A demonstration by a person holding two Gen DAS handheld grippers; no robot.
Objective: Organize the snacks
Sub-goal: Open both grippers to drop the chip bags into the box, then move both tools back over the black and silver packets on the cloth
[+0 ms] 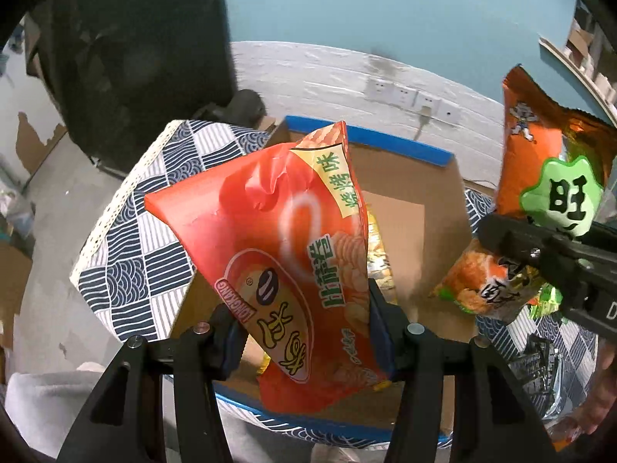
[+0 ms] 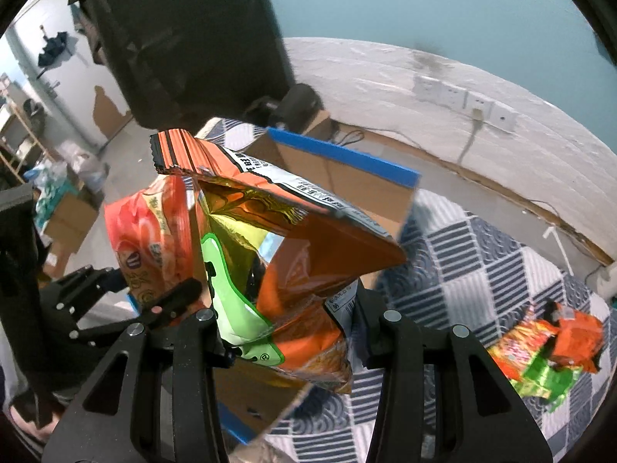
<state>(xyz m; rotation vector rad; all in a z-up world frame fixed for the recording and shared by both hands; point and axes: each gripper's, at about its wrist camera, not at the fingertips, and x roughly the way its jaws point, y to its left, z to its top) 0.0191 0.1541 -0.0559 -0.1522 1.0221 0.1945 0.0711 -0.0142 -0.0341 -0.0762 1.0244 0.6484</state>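
The left gripper point(image 1: 304, 332) has its fingers clenched on a red chip bag point(image 1: 277, 254), holding it up over the open cardboard box point(image 1: 435, 193) with the blue-taped rim. The box sits on the counter point(image 1: 154, 208), which is covered in a blue-and-white patterned cloth. The right gripper point(image 2: 293, 343) grasps an orange snack bag point(image 2: 300, 254) with a green label, lifted beside the box near its right side. Inside the box, another orange packet point(image 1: 482, 285) lies against the right wall, and a yellow packet point(image 1: 380, 254) shows behind the red bag. Out on the cloth toward the counter's right edge, a small heap of orange and green wrappers point(image 2: 547, 351) lies well apart from the box.
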